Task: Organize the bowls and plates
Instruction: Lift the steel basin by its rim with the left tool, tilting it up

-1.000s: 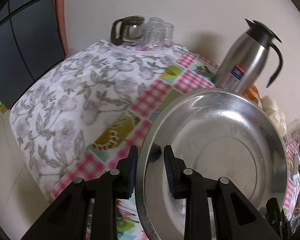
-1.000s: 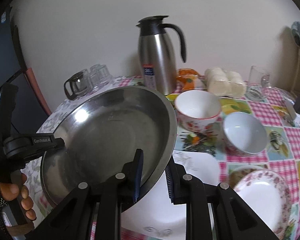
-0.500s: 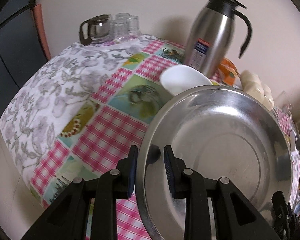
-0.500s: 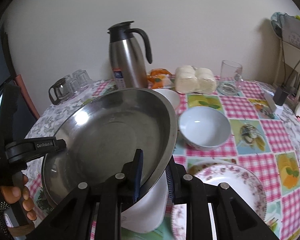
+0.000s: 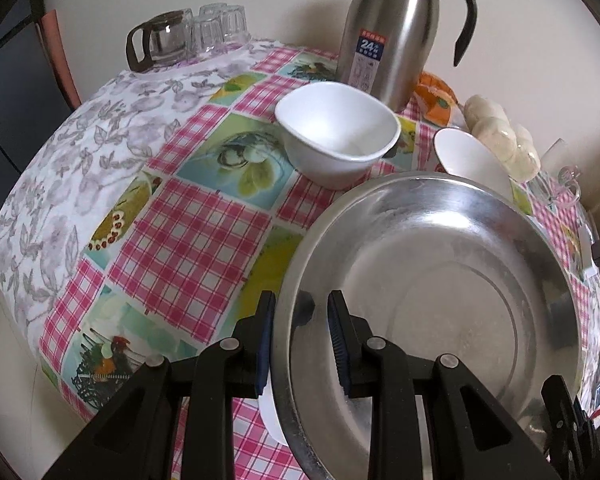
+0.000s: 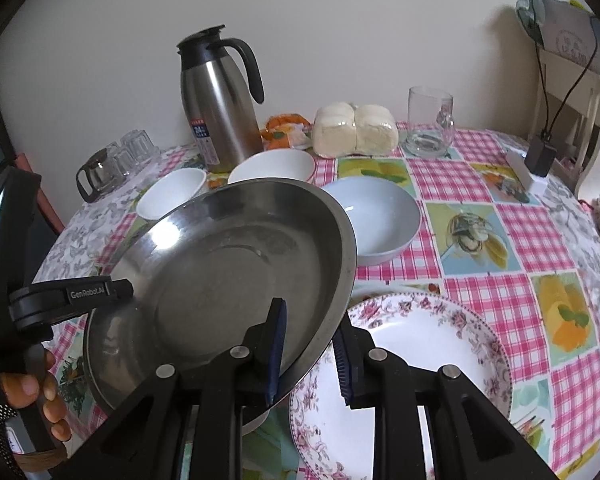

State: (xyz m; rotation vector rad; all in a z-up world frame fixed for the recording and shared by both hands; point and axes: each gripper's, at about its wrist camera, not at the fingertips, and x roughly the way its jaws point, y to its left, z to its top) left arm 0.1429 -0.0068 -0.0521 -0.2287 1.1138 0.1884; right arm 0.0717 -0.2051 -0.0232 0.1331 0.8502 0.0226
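Note:
A large steel plate (image 5: 440, 292) is held above the table by both grippers, one on each side of its rim. My left gripper (image 5: 298, 340) is shut on its left rim; it also shows in the right wrist view (image 6: 100, 292). My right gripper (image 6: 310, 354) is shut on the right rim of the steel plate (image 6: 220, 276). A floral plate (image 6: 420, 372) lies below on the right. A white bowl (image 5: 336, 132) and a second white bowl (image 5: 472, 160) stand behind. A pale blue bowl (image 6: 376, 216) sits mid-table.
A steel thermos (image 6: 220, 100) stands at the back, with a glass jug and small glasses (image 5: 184, 36) on the left. Wrapped buns (image 6: 356, 130) and a glass mug (image 6: 430, 122) stand behind the bowls. A chair (image 6: 572, 92) is at the right.
Both grippers carried the steel plate to the right across the table and a little lower. The floral plate and the bowls came further into view.

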